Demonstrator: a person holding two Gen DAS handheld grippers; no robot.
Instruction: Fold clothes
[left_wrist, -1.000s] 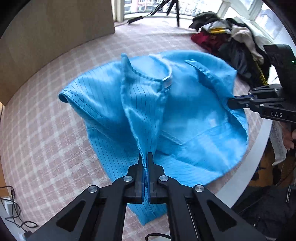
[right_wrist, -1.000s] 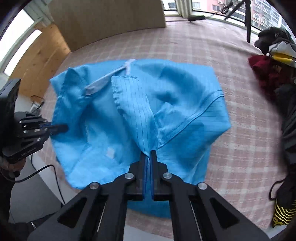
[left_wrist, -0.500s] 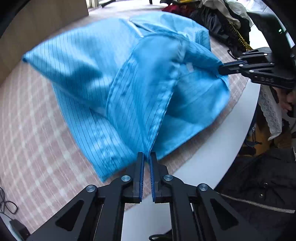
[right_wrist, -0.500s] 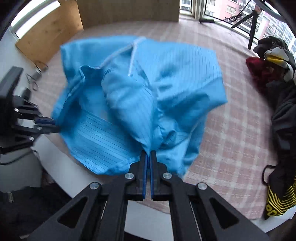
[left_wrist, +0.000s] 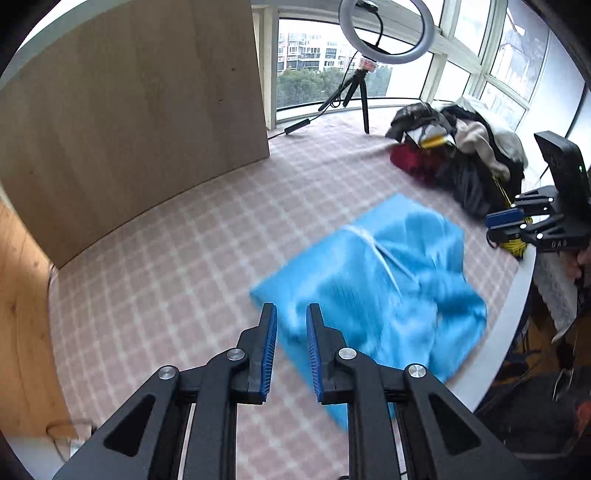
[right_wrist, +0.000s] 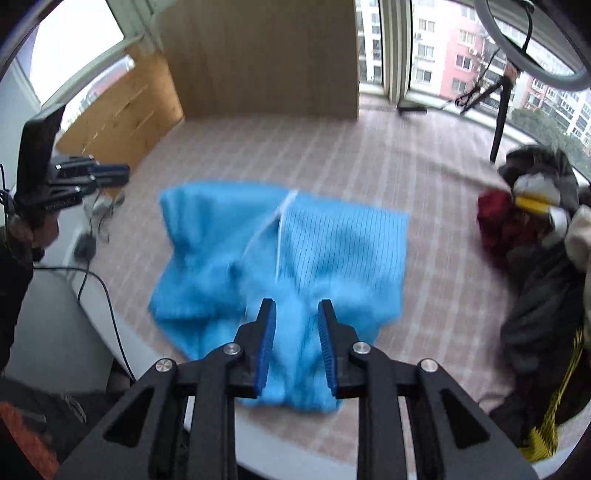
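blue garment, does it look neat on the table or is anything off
The blue garment lies rumpled, not flat: its left side is bunched into folds, and its near edge hangs over the rim of the table. Both grippers are open and clear of it. Motion blur hides finer detail.

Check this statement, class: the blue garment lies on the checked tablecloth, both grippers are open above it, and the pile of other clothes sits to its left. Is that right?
One thing is wrong: the pile of clothes sits to the right of the blue garment, as the right wrist view shows. The rest stands: the garment lies on the checked tablecloth, and the left gripper and right gripper are open above it.
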